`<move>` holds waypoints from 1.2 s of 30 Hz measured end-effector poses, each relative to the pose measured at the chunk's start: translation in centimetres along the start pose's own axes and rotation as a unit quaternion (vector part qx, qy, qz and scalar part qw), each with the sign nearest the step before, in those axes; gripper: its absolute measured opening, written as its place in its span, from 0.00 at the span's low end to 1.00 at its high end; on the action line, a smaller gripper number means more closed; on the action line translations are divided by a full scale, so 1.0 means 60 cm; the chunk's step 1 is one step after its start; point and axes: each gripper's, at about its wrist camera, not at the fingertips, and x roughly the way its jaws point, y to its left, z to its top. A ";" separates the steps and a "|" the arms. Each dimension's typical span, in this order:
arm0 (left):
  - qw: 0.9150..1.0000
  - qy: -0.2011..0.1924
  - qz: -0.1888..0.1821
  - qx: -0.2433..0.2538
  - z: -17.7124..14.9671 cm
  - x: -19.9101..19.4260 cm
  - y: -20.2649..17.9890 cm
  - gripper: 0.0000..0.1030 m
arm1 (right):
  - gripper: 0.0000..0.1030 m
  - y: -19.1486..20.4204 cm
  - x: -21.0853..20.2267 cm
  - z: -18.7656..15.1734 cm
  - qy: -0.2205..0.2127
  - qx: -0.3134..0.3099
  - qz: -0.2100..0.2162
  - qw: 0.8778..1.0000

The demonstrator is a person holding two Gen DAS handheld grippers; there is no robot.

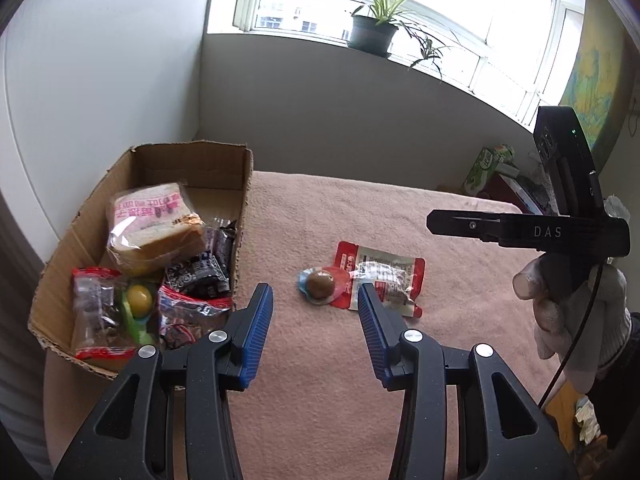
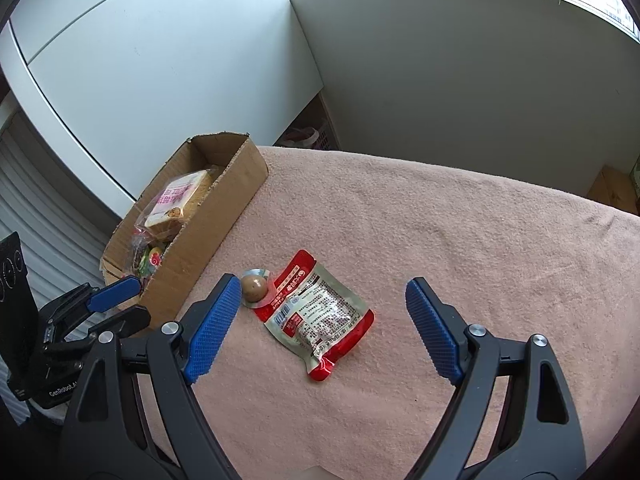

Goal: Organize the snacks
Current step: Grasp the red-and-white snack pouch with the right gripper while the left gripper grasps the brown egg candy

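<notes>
A red and silver snack pouch (image 1: 382, 276) (image 2: 320, 316) lies flat on the pink cloth, with a brown packaged egg (image 1: 320, 284) (image 2: 254, 287) touching its left edge. A cardboard box (image 1: 48, 280) (image 2: 224, 208) at the left holds a bagged bread slice (image 1: 154, 226) (image 2: 180, 200) and several small snack packs. My left gripper (image 1: 316, 304) is open and empty, above the cloth just short of the egg. My right gripper (image 2: 320, 320) is open wide and empty, with the pouch between its fingers' line of sight.
The pink cloth (image 1: 400, 208) (image 2: 440, 220) covers the table up to grey walls. The right hand-held gripper's body (image 1: 560, 232) and a gloved hand (image 1: 572, 312) show at the right of the left view. A potted plant (image 1: 372, 32) stands on the windowsill.
</notes>
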 end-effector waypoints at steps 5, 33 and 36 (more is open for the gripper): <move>0.999 0.030 -0.003 0.025 -0.011 0.042 -0.032 0.42 | 0.84 -0.001 0.028 0.000 0.022 -0.021 0.005 1.000; 0.998 0.056 0.002 0.020 0.015 0.123 -0.050 0.42 | 0.17 0.050 0.216 0.076 0.122 -0.070 0.065 0.988; 0.998 0.056 0.003 0.017 0.016 0.128 -0.058 0.42 | 0.17 0.056 0.224 0.069 0.142 -0.078 0.068 0.984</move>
